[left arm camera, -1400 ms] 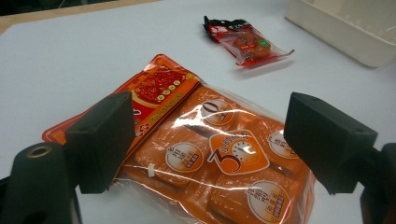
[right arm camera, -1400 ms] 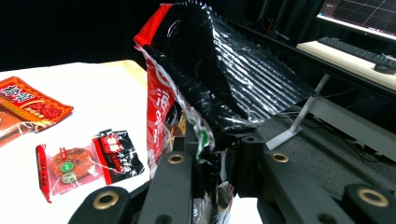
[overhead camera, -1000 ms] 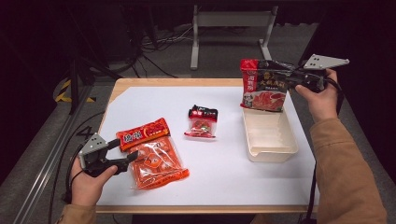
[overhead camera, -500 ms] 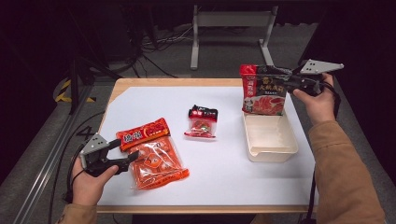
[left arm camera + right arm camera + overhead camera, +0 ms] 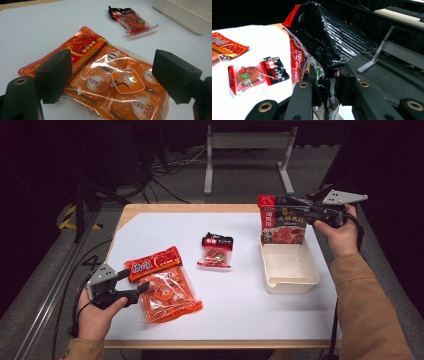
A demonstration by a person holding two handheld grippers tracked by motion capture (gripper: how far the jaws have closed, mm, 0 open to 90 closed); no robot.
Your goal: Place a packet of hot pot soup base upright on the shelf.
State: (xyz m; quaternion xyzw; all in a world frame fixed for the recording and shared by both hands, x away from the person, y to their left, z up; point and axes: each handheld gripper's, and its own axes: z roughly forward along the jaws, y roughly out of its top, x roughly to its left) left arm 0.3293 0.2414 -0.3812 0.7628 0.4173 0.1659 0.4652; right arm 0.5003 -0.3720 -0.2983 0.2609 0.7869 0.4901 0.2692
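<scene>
At the left of the bench, my left tongs lie low with jaws spread wide, one on either side of the near end of the orange snack bag without pressing it; the bag lies flat. Farther along, a small black-and-red packet rests mid-bench, well apart. To the right, my right tongs pinch the top of the red-and-black pouch, jaws just easing open, holding it upright over the far end of the cream tray.

Glossy crinkled foil pouch, clear shiny plastic orange snack pack, matt cream plastic tray.
</scene>
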